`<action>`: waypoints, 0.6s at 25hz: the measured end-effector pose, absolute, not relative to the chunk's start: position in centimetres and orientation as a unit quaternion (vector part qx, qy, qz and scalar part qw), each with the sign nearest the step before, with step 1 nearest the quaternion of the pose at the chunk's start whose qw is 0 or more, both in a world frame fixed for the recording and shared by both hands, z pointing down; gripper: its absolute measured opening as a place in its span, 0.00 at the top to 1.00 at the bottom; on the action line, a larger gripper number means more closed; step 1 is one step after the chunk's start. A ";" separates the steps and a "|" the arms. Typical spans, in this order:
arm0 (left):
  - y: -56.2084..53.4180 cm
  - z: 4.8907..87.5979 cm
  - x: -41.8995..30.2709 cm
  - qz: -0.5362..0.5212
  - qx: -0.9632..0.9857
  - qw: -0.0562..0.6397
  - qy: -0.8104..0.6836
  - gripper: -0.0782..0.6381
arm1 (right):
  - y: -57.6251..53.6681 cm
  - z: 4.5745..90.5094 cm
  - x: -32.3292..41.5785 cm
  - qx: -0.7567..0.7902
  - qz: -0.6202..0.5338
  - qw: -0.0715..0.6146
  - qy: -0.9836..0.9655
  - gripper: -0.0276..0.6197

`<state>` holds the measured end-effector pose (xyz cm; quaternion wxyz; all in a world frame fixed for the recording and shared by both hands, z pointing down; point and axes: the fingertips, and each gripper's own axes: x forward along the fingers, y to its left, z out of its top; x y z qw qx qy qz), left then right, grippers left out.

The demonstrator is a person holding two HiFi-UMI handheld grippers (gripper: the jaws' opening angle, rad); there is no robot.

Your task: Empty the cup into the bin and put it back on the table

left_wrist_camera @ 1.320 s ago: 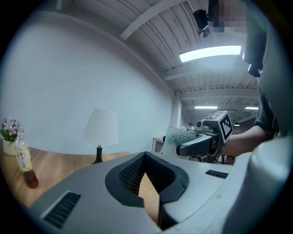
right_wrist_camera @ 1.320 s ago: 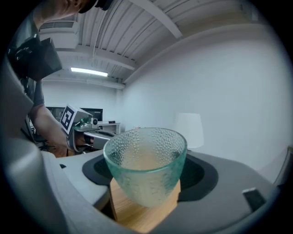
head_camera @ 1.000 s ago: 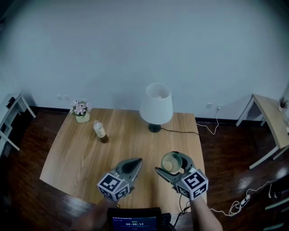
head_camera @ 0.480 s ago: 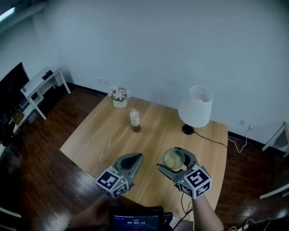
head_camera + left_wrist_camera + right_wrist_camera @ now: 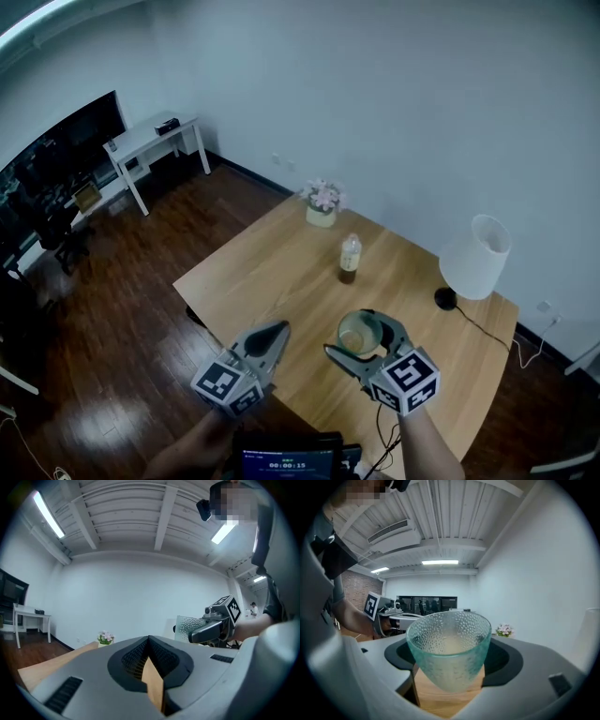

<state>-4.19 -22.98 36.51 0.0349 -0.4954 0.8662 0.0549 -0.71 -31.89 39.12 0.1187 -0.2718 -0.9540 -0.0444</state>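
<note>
- The head view has swung left over the last second. The surface (image 5: 281,272) slid off to the right, and dark floor (image 5: 112,281) plus a white side desk (image 5: 155,139) came into frame. Looks to me like a turn away to go find the bin.
- The right tongs (image 5: 364,339) are clamped around the dimpled glass cup (image 5: 449,648). It's upright over the surface's near edge, same grip as a second ago, so I'd say it's not emptied yet.
- The left tongs (image 5: 270,336) are pinched together with nothing in them.
- There's no bin in any view, so no clue where it sits.
- There's something pale inside the cup, but I can't make out what through the textured glass.
</note>
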 end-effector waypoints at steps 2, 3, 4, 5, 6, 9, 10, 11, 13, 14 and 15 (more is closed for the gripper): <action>-20.2 36.3 -5.3 0.056 -0.477 0.039 0.876 0.89 | -29.5 38.9 -2.1 -0.288 -0.050 0.117 -0.949 0.34; -18.8 36.2 -5.8 0.055 -0.469 0.041 0.880 0.89 | -28.2 38.8 -2.8 -0.296 -0.052 0.116 -0.947 0.34; -17.3 36.2 -6.3 0.054 -0.461 0.043 0.885 0.89 | -26.9 38.7 -3.5 -0.304 -0.053 0.116 -0.944 0.34; -15.7 36.2 -6.8 0.054 -0.453 0.043 0.889 0.89 | -25.5 38.7 -4.2 -0.312 -0.053 0.117 -0.941 0.34; -14.1 36.1 -7.3 0.055 -0.442 0.043 0.894 0.89 | -24.0 38.7 -4.8 -0.321 -0.054 0.116 -0.938 0.34; -8.8 35.7 -8.9 0.060 -0.409 0.053 0.909 0.89 | -19.1 38.5 -6.7 -0.349 -0.056 0.114 -0.929 0.34; -7.0 35.7 -9.3 0.059 -0.398 0.057 0.914 0.89 | -17.3 38.6 -7.2 -0.357 -0.058 0.115 -0.925 0.34; -5.2 35.8 -9.7 0.058 -0.389 0.057 0.918 0.89 | -15.6 38.7 -7.7 -0.364 -0.060 0.117 -0.922 0.34; -1.8 36.0 -10.6 0.060 -0.373 0.051 0.924 0.89 | -12.5 38.7 -8.7 -0.378 -0.066 0.118 -0.916 0.34; -0.3 36.0 -11.1 0.061 -0.365 0.050 0.928 0.89 | -11.1 38.7 -9.3 -0.384 -0.068 0.117 -0.913 0.34; 1.1 36.0 -11.6 0.063 -0.358 0.052 0.930 0.89 | -9.7 38.6 -9.9 -0.390 -0.069 0.116 -0.911 0.34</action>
